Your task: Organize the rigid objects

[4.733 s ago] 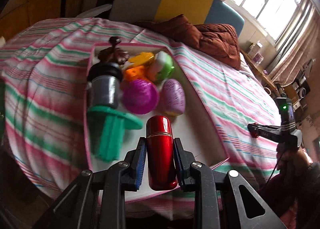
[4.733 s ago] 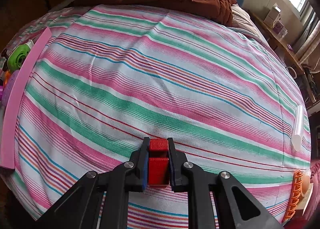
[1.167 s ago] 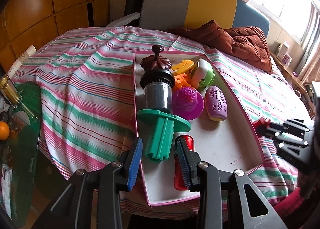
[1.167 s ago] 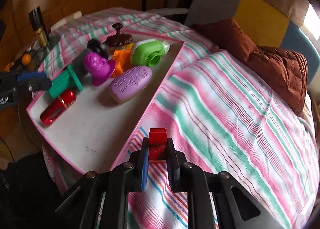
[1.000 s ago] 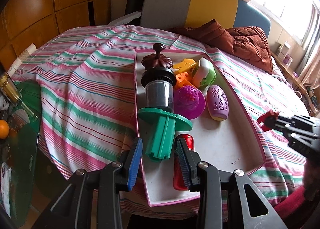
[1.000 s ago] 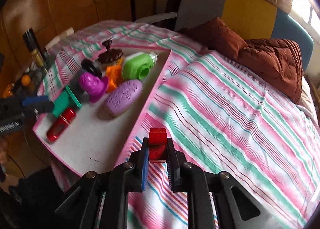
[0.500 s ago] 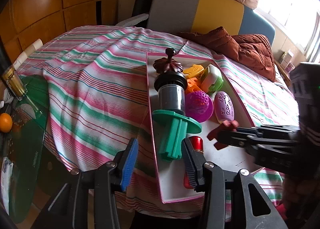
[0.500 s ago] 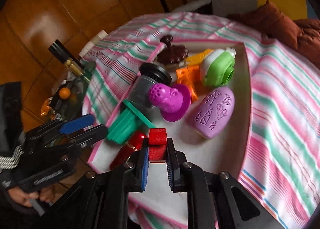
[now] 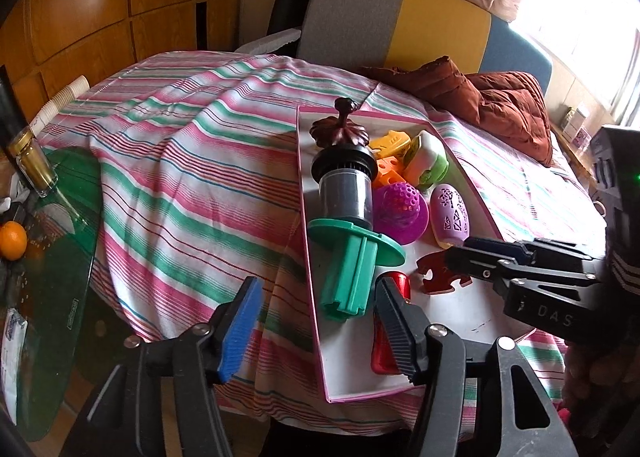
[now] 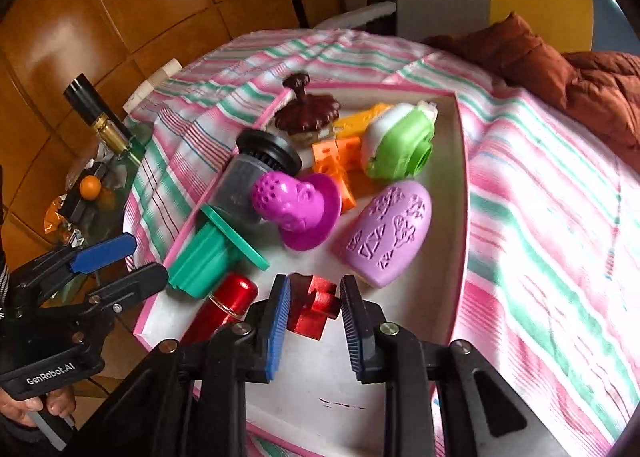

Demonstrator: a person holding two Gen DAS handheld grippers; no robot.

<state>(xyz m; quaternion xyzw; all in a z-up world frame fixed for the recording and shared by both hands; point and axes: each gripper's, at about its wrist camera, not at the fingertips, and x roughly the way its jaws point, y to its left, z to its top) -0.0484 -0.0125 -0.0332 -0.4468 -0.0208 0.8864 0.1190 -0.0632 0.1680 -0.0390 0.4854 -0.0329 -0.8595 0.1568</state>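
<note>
A small red notched piece (image 10: pixel 316 307) lies on the white floor of the pink-rimmed tray (image 10: pixel 464 197), between the fingers of my right gripper (image 10: pixel 315 281). Its jaws are opening and the pads stand off the piece. My left gripper (image 9: pixel 317 285) hovers at the tray's near left corner, jaws opening, holding nothing. The end of the green plunger toy (image 9: pixel 348 269) and the tray wall show between its fingers. A shiny red cylinder (image 9: pixel 384 345) lies partly hidden behind its right finger.
The tray also holds a magenta toy (image 10: pixel 296 205), a lilac egg shape (image 10: pixel 388 233), a green-and-white toy (image 10: pixel 400 145), orange pieces and a brown lid. A green glass side table (image 9: pixel 60 257) with a bottle and an orange stands left. A brown jacket (image 9: pixel 500 109) lies behind.
My right gripper swung from the striped cloth over the tray and its jaws parted from the red piece, which now rests on the tray. My left gripper's jaws widened.
</note>
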